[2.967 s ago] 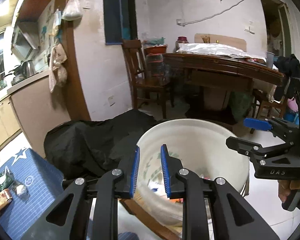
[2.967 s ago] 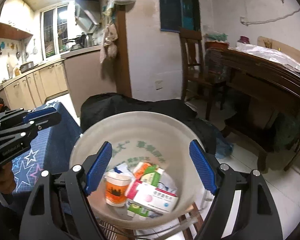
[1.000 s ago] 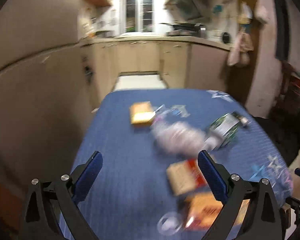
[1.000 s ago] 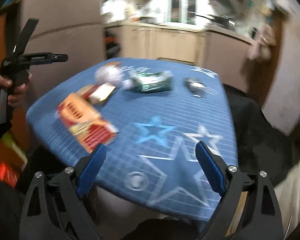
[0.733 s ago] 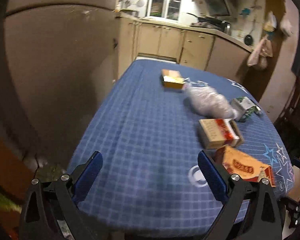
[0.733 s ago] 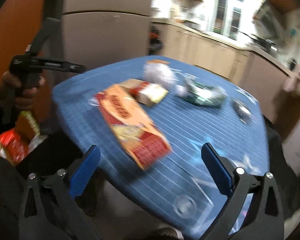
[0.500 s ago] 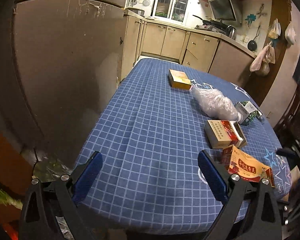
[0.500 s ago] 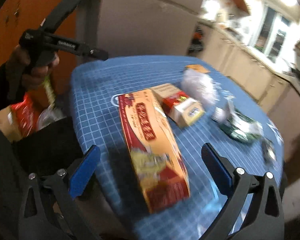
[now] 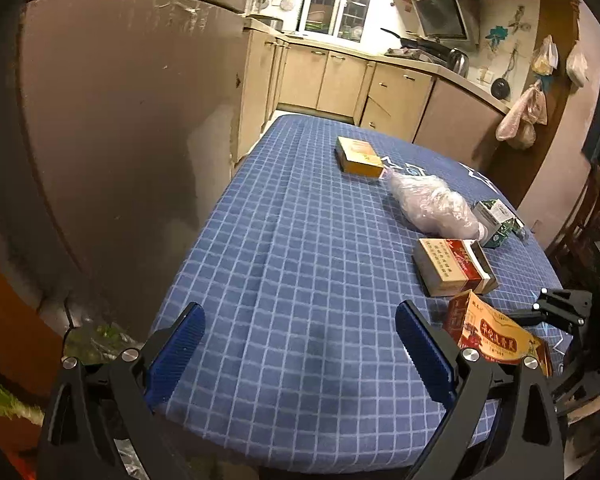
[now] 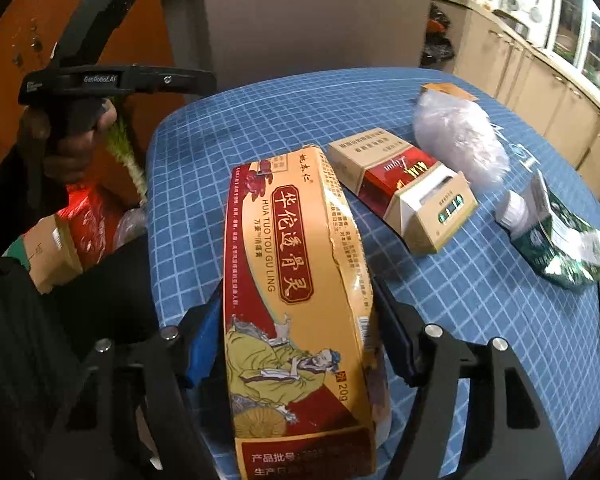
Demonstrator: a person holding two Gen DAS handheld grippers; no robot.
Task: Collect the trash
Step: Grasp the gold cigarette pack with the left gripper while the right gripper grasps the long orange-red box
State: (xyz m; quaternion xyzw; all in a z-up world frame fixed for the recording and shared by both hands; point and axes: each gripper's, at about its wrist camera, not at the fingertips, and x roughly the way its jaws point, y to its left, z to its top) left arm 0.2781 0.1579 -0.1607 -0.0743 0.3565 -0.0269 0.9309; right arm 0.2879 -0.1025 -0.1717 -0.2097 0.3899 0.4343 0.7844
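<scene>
Right tool (image 10: 296, 336) sits low centre of its view with both pads around the long orange medicine box (image 10: 296, 300), pretty much clamping it at the near edge of the blue checked worktop (image 10: 480, 288); left tool (image 9: 296, 354) is spread wide with nothing in it, bottom of its frame; cigarette carton (image 9: 452, 266), plastic bag (image 9: 432, 204), green box (image 9: 498, 222) lie centre right; yellow box (image 9: 358, 156) further up.

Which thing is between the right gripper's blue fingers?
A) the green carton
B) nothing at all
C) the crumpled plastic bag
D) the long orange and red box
D: in the right wrist view the long orange and red box sits between the right gripper pads, which appear pressed on its sides; the crumpled plastic bag and green carton lie apart on the tablecloth.
</scene>
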